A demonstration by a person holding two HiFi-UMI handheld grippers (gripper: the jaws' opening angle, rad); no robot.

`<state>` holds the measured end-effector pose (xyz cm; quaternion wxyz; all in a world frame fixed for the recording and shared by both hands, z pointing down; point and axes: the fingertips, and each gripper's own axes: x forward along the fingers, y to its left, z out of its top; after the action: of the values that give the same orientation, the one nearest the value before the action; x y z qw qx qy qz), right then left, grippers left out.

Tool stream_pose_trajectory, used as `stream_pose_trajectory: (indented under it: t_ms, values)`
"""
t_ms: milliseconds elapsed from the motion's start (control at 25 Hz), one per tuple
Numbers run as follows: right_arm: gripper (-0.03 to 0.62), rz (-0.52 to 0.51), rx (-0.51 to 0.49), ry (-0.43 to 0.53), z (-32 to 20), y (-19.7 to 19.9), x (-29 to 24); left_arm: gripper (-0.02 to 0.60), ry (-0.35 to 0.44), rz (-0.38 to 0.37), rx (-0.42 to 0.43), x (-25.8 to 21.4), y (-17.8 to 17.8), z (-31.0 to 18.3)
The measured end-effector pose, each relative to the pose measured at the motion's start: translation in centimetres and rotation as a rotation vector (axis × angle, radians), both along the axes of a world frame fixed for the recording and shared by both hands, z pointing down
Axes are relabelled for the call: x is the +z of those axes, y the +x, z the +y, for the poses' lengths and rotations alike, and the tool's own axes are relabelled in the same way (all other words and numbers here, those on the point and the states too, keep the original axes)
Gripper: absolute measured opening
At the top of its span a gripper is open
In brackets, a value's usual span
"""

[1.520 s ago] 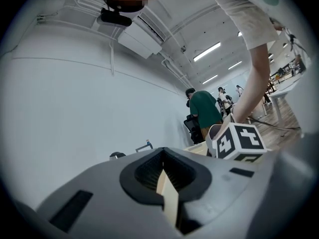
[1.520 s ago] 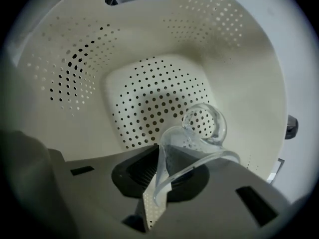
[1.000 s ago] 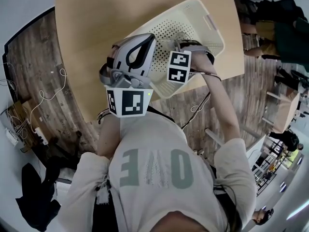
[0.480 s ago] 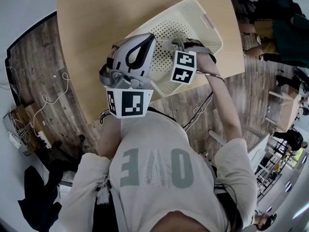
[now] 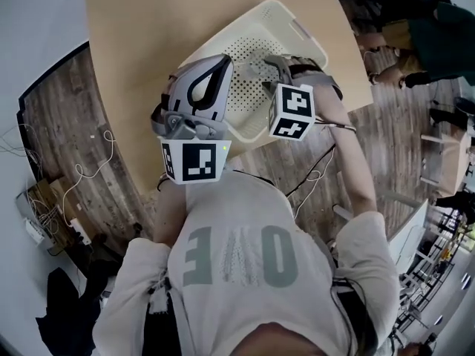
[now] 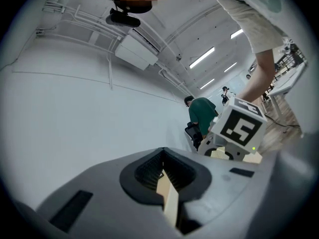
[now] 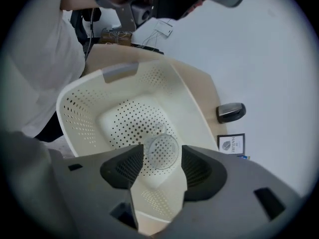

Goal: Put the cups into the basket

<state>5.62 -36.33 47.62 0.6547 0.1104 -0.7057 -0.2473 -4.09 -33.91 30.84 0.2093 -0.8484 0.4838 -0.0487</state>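
The right gripper (image 7: 158, 159) points down into the cream basket (image 7: 75, 97), and its jaws are opening. Between them is a clear cup (image 7: 160, 148), seen round against the perforated floor of the basket. There is a small gap on each side of the cup, so the pads do not press on it and the gripper has hold of nothing. I cannot tell if the cup stands upright or lies on its side.

In the head view the basket (image 5: 245, 30) sits on the wooden table (image 5: 141, 43), near the table edge on the person's side. The right gripper (image 5: 276, 64) reaches over the near rim into it. The left gripper (image 5: 219, 67) is held just beside, at the left of the basket, over the table.

The left gripper (image 6: 163, 172) has its jaws together, and only a thin pale line shows where they meet. It holds nothing and looks toward the wall and the ceiling lights.

On the table beyond the basket are a small dark object (image 7: 231, 112) and a framed card (image 7: 231, 144), just beside each other
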Motion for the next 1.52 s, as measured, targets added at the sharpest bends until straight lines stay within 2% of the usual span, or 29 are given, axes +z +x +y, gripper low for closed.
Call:
stream_pose_trajectory:
  t_ms: [80, 120, 200, 280, 480, 600, 760, 840, 920, 1000, 1080, 1240, 1440, 1520]
  values:
    - [0.230, -0.052, -0.011, 0.094, 0.1, -0.5, -2.7, 0.008, 0.023, -0.009, 0.012, -0.9, 0.8, 0.9]
    - [0.205, -0.079, -0.011, 0.147, 0.2, -0.6, -4.1, 0.008, 0.030, -0.005, 0.016, -1.3, 1.1, 1.4]
    - [0.084, -0.156, -0.002, 0.246, 0.4, -1.1, -7.0, 0.008, 0.038, 0.002, 0.014, -2.0, 1.7, 2.3]
    - [0.020, -0.238, 0.004, 0.305, 0.7, -1.6, -9.5, 0.008, 0.046, -0.009, 0.011, -2.5, 2.2, 2.7]
    - [-0.002, -0.449, 0.019, 0.218, 3.9, -3.2, -12.7, 0.008, 0.069, -0.037, -0.003, -3.6, 3.0, 3.9]
    - [-0.003, -0.603, 0.034, 0.233, 5.3, -4.0, -14.4, 0.008, 0.084, -0.036, -0.009, -4.3, 3.3, 4.5]
    - [-0.003, -1.031, 0.084, 0.077, 8.1, -5.0, -17.2, 0.008, 0.089, -0.037, -0.003, -4.5, 4.3, 5.7]
    - [-0.003, -1.260, 0.148, 0.012, 9.1, -4.6, -19.1, 0.008, 0.092, -0.038, 0.005, -4.6, 4.8, 6.3]
    - [-0.002, -1.421, 0.227, -0.002, 9.3, -3.4, -20.5, 0.008, 0.096, -0.042, 0.007, -4.8, 5.2, 6.6]
    - [-0.002, -1.507, 0.285, 0.053, 9.2, -2.3, -21.4, 0.008, 0.093, -0.055, 0.007, -5.0, 5.3, 6.9]
    - [-0.002, -1.524, 0.320, 0.126, 9.4, -1.7, -21.8, 0.008, 0.091, -0.065, 0.007, -5.4, 5.3, 7.2]
    - [-0.003, -1.444, 0.304, 0.245, 10.2, -1.4, -22.1, 0.008, 0.103, -0.073, 0.015, -6.2, 6.0, 7.8]
    - [-0.002, -1.384, 0.269, 0.326, 10.4, -1.1, -21.6, 0.008, 0.110, -0.083, 0.017, -6.3, 6.3, 7.8]
    - [-0.003, -1.300, 0.256, 0.350, 10.5, -1.0, -20.7, 0.008, 0.109, -0.089, 0.019, -6.4, 6.2, 7.7]
